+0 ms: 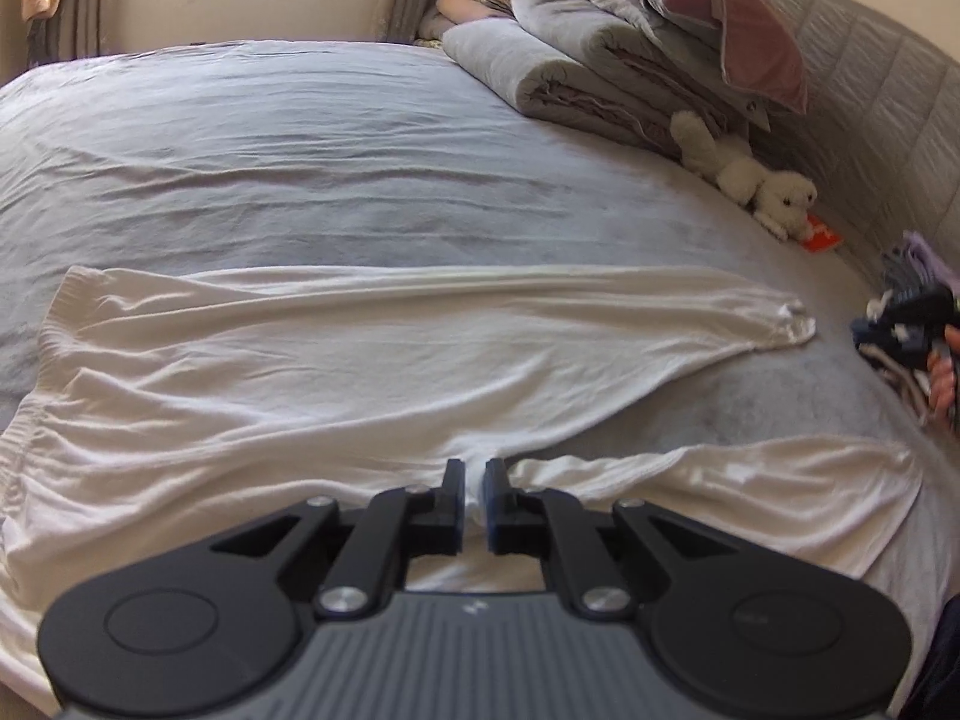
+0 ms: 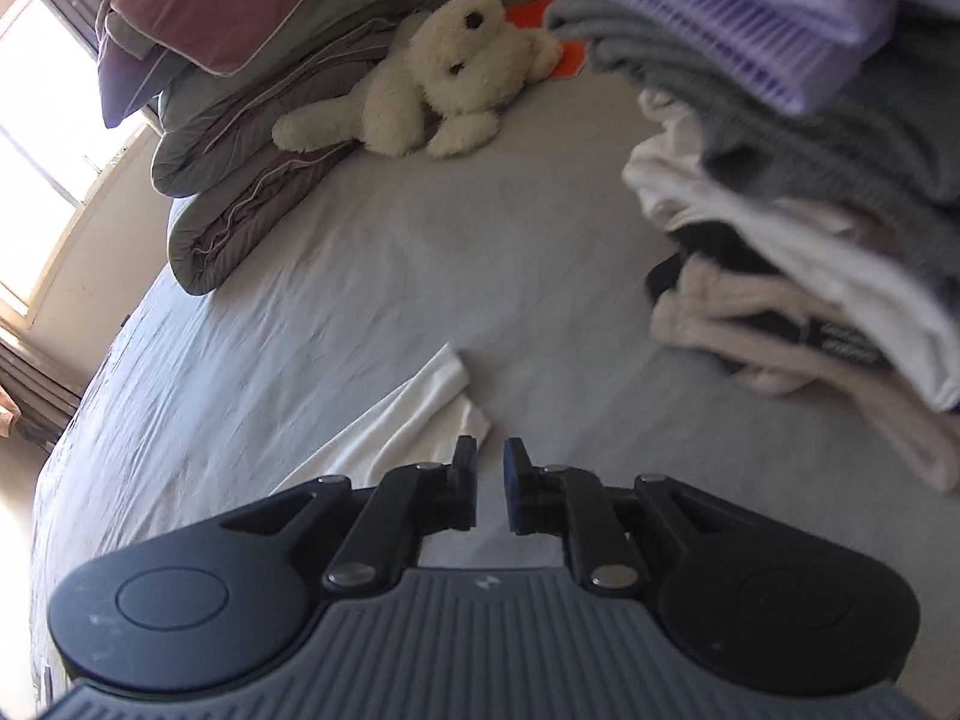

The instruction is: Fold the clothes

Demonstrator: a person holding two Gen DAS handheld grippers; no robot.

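Note:
White trousers (image 1: 288, 360) lie spread on the grey bed sheet (image 1: 300, 180), waistband at the left, one leg stretched to the right, the other leg (image 1: 750, 492) nearer me. My left gripper (image 1: 475, 471) is shut on the white cloth at the crotch. My right gripper (image 2: 491, 450) hovers with its jaws narrowly apart and empty, just right of the far leg's cuff (image 2: 447, 384). It also shows at the right edge of the left wrist view (image 1: 900, 318).
A stack of folded clothes (image 2: 810, 192) lies at the right. A white plush toy (image 1: 750, 180) and folded grey duvets with pillows (image 1: 630, 48) sit by the padded headboard (image 1: 888, 96). An orange item (image 1: 819, 237) lies beside the toy.

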